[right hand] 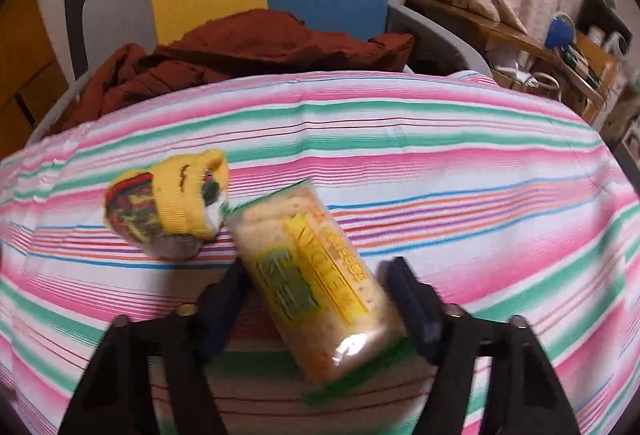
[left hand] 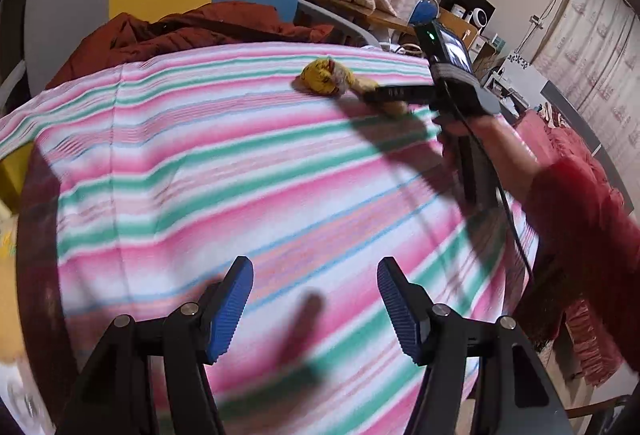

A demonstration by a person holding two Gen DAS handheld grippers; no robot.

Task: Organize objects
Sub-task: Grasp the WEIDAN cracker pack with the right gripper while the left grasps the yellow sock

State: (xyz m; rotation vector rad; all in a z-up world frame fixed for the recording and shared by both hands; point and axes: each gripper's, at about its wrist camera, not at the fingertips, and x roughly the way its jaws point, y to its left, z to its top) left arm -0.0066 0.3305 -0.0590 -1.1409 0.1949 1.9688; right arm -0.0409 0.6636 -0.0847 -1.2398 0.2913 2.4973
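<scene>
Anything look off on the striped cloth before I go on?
Nothing spilled or torn. The cracker packet lies on its side, slanted between the right gripper jaws, its far end close to the rolled yellow sock. The left gripper is open over bare striped cloth. The right view is blurred.

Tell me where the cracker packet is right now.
In the right wrist view the cracker packet lies on the striped cloth, between the right claw fingers, beside the rolled yellow sock.
</scene>
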